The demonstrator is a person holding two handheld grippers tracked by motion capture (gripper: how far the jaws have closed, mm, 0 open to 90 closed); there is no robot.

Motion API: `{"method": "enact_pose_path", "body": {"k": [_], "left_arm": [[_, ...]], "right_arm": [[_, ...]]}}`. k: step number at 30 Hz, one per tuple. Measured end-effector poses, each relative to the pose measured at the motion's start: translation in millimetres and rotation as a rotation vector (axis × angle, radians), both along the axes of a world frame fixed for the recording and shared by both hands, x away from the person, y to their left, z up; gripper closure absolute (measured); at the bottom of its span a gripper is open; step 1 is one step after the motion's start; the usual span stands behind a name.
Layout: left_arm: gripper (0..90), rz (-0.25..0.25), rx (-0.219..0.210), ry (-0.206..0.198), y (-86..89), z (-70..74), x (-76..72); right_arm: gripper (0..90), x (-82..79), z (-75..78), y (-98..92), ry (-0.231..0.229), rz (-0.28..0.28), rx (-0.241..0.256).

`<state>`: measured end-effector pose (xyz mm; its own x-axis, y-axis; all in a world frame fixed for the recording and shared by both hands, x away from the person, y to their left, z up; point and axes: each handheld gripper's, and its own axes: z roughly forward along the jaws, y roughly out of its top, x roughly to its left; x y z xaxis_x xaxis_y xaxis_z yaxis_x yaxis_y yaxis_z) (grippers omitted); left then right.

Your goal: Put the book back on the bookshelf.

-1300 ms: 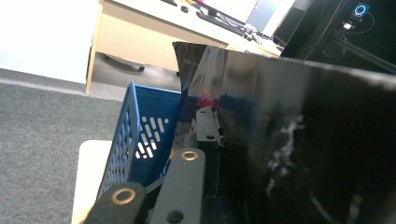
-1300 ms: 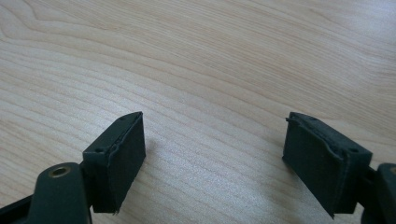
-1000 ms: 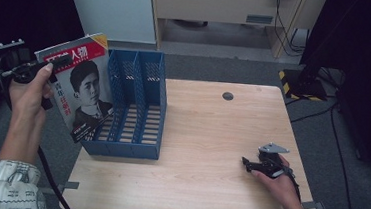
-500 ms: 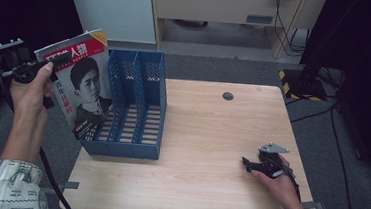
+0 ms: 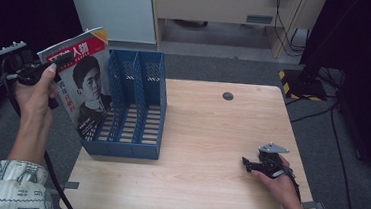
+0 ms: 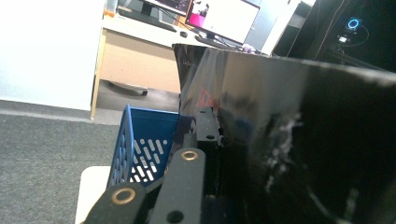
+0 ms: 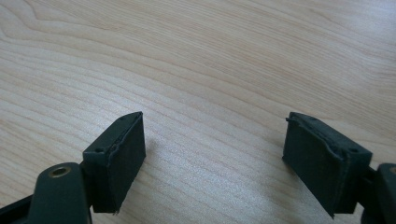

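A magazine [image 5: 82, 84] with a red masthead and a portrait on its cover is held upright at the table's left edge, leaning against the left side of a blue three-slot file rack [image 5: 135, 105]. My left gripper [image 5: 56, 64] is shut on the magazine's upper left edge. In the left gripper view its jaws [image 6: 205, 135] clamp the glossy dark cover [image 6: 303, 140], with the rack [image 6: 140, 149] below. My right gripper [image 5: 246, 162] rests low on the wooden table [image 5: 211, 136] at the front right. It is open [image 7: 215, 154], with bare wood between its pads [image 7: 126, 149].
A small black round grommet [image 5: 228, 96] sits near the table's far edge. Beyond the table stand a white cabinet [image 5: 111, 8] and a wooden desk [image 5: 221, 7]. Cables and a black stand base [image 5: 305, 84] lie on the floor to the right.
The left gripper and the magazine have risen slightly beside the rack. The right gripper has not moved.
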<state>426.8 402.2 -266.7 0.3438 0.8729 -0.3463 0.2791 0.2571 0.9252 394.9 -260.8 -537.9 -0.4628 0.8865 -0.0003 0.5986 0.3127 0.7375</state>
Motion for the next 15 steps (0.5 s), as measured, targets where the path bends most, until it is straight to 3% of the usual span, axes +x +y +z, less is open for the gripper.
{"method": "enact_pose_path", "body": {"k": [15], "left_arm": [[85.2,-0.003,-0.008,-0.027,-3.7,-7.3,-0.8]], "right_arm": [[21.1,0.0,0.0,0.0,0.0,0.0,0.0]]}}
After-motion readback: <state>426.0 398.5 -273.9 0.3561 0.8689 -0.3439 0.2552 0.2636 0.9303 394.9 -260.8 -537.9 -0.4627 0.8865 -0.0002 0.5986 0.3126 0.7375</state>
